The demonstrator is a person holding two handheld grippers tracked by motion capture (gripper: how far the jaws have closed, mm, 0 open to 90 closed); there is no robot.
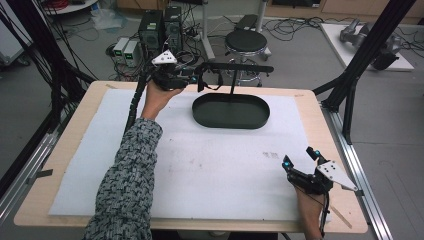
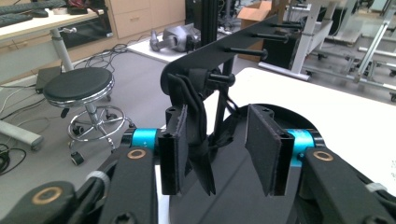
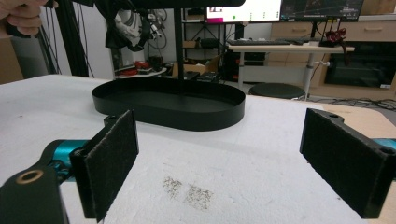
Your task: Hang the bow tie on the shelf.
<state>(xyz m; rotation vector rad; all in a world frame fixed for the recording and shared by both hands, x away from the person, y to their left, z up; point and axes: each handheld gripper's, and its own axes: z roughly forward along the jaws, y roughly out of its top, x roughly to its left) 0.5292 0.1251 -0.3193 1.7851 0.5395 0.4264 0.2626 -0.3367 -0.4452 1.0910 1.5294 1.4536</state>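
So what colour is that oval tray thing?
Black; the black oval tray shows best in the right gripper view.

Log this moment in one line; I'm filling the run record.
left gripper: open, at black strap on black peg stand | right gripper: open, idle

Blk oval tray (image 1: 231,120), blk strap (image 2: 198,140), white mat (image 1: 200,165), speckled grey/blk sleeve (image 1: 127,185).

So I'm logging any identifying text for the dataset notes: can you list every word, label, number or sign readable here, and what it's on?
None can be read.
Grey smudged print marks on the white foam mat: too blurred.
Lit monitor screens on the far desk: too small.
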